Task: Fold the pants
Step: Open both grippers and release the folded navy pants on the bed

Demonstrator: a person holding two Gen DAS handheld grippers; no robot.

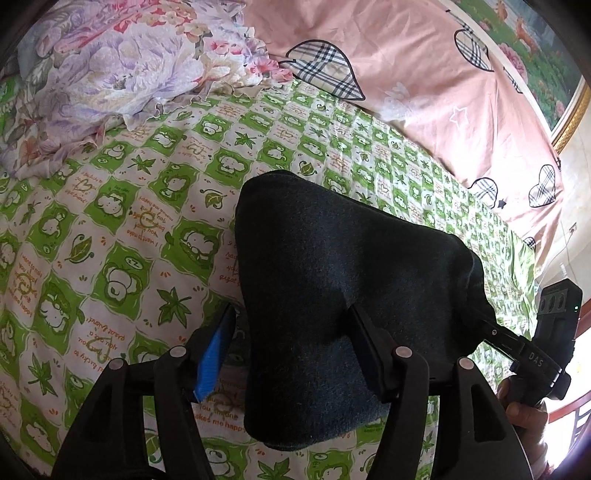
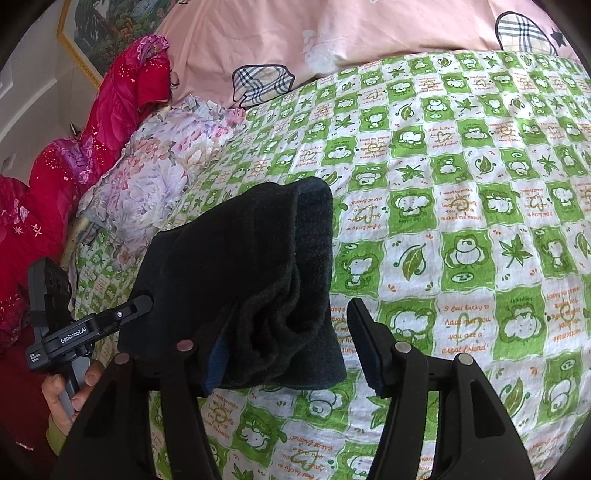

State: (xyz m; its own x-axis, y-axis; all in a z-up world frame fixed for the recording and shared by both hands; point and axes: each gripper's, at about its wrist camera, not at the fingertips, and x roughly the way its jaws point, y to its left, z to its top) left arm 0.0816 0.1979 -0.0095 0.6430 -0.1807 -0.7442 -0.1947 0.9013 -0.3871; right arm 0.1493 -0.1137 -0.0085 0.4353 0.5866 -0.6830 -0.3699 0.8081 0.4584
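A bed takes up nearly everything in sight, covered by a green-and-white checked cotton sheet (image 1: 140,206) printed with little cartoon animals, leaves and orange lettering. Along its far edge lies a big pale pink quilt (image 1: 413,74) dotted with plaid heart patches, and beside that a crumpled lilac floral pillowcase (image 1: 110,74) with a frilled hem; in the right wrist view a bright red sequinned quilt (image 2: 92,147) is heaped behind the floral one, and a gold-framed landscape painting (image 2: 99,26) hangs on the wall above. In the middle of the sheet sits the dark navy fleece pants (image 1: 332,295), bundled into a thick folded stack with the layered edges showing on the near side in the right wrist view (image 2: 251,280). The left gripper (image 1: 291,354) has its black fingers spread wide, the bundle lying between them and against the right-hand finger, while the blue-padded finger stands clear of the cloth. The right gripper (image 2: 291,343) is likewise spread wide, its left finger tucked against the edge of the bundle and its right finger over bare sheet, apart from the fabric.
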